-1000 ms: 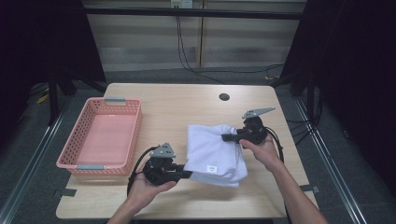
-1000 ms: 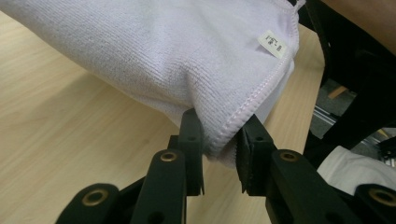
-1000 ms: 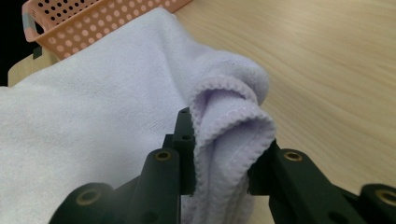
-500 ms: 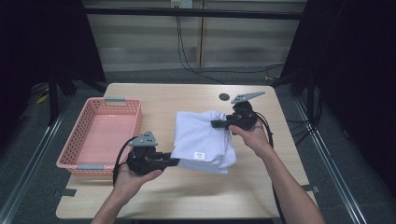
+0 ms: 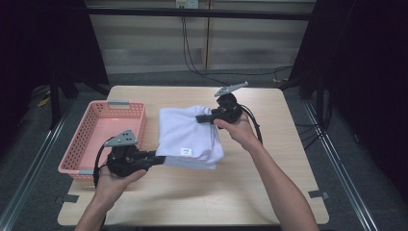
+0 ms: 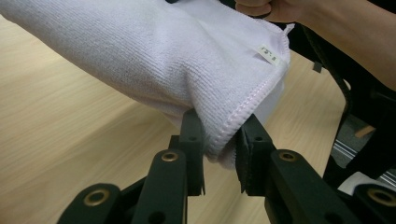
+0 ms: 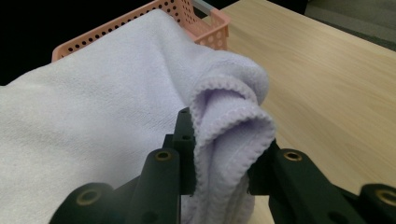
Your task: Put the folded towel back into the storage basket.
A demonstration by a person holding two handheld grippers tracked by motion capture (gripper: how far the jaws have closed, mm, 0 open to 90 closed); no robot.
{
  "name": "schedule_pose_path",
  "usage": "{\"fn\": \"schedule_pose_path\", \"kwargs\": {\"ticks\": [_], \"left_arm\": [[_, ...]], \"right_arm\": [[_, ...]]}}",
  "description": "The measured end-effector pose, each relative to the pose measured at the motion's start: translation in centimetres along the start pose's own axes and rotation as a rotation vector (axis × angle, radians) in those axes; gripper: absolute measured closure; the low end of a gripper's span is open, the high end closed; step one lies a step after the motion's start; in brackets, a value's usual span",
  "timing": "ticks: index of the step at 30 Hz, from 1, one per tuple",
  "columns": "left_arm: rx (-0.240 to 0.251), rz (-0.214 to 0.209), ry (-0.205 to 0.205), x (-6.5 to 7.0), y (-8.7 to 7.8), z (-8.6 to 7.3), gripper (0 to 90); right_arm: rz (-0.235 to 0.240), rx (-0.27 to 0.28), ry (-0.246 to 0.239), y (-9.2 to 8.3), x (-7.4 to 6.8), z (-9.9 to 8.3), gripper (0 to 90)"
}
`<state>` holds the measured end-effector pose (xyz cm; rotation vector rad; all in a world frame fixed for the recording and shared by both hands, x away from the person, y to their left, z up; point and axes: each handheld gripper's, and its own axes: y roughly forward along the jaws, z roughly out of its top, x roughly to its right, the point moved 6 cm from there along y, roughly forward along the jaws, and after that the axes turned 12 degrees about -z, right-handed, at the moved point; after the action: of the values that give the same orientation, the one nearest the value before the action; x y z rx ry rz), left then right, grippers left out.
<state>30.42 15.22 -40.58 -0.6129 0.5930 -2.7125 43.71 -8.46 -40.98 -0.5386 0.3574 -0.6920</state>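
Item: white towel, folded, with a small label on its near part. Held between the two claws over the middle of the desk, just right of the pink basket; whether its underside touches the desk cannot be told.

Left claw: at the towel's near left corner. In the left gripper view the jaws are closed down on the stitched hem of the towel, a bunched fold pinched between them, with the label up and to the right.

Right claw: at the towel's far right corner. In the right gripper view the jaws are clamped on several rolled layers of hem; the basket sits beyond the cloth.

Hands: left hand comes in low from the near left edge, gripper pointing right toward the towel. Right hand reaches forward from the near right, forearm angled across the desk, gripper pointing left, its grey plate uppermost.

Room: bare wood lies right of the towel, along the near edge and behind the towel toward the far edge. The basket stands close along the towel's left side, near the desk's left edge.
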Motion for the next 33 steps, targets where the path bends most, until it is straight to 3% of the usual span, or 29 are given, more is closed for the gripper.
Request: {"fn": "schedule_pose_path", "kwargs": {"ticks": [14,23,33], "left_arm": [[0.077,0.062,-0.071,-3.7,-7.5,-0.3,75.3],[0.132,0.127,-0.104,-5.9,-12.2,-2.1,75.3],[0.146,0.197,-0.155,-8.0,-16.8,-3.7,75.8]], "right_arm": [[0.044,0.002,-0.003,5.0,-3.6,5.6,71.6],[0.057,-0.022,-0.040,8.8,-7.0,9.7,71.6],[0.069,-0.026,-0.024,12.8,-10.2,10.9,71.8]]}}
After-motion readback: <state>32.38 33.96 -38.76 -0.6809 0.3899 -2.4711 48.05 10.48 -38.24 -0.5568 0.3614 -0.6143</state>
